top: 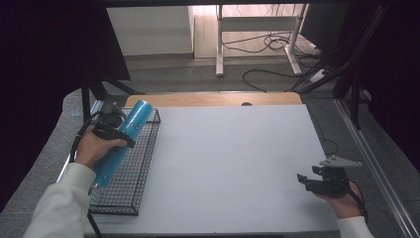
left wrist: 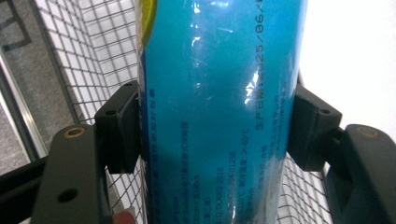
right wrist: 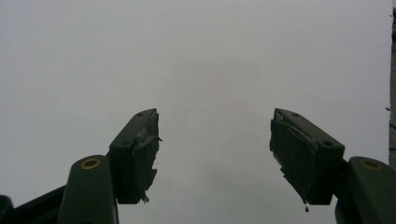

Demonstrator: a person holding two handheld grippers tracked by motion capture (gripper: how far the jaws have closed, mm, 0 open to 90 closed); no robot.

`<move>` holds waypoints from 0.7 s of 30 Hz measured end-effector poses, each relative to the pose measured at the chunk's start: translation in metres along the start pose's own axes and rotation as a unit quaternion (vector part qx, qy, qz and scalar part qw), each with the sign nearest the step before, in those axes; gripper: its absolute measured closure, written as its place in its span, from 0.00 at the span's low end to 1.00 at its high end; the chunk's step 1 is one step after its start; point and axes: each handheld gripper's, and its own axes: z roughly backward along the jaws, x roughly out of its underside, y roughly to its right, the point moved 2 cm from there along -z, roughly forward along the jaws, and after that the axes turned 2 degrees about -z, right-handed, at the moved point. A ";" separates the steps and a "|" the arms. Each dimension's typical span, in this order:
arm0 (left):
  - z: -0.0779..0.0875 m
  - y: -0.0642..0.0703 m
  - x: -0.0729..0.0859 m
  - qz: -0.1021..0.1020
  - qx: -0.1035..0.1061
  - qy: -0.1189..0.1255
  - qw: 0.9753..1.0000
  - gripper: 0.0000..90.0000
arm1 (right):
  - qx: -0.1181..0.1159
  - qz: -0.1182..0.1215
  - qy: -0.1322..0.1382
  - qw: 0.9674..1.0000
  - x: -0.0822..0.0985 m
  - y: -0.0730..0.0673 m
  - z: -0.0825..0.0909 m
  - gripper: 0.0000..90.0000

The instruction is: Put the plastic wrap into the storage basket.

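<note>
One blue can (left wrist: 219, 116) clamped in left gripper (left wrist: 217, 126), right gripper (right wrist: 215, 149) wide open, empty.

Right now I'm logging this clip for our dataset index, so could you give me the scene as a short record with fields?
setting: white table, person seated at its near edge
held item: blue can, long and cylindrical, printed text on its side
left tongs: shut on the blue can, jaws pressed against opposite sides
can position: tilted over the wire basket
basket location: left edge of the table
right tongs: open, holding nothing, low over bare table at the near right
</note>
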 end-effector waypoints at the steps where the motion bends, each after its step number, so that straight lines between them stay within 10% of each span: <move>1: -0.002 -0.001 0.000 0.001 -0.002 -0.002 1.000 0.35 | 0.000 0.000 0.000 1.000 0.000 0.000 0.000 0.36; 21: -0.032 -0.009 0.002 0.036 -0.003 -0.029 0.999 0.35 | 0.001 0.003 -0.005 1.000 0.001 -0.001 -0.002 0.36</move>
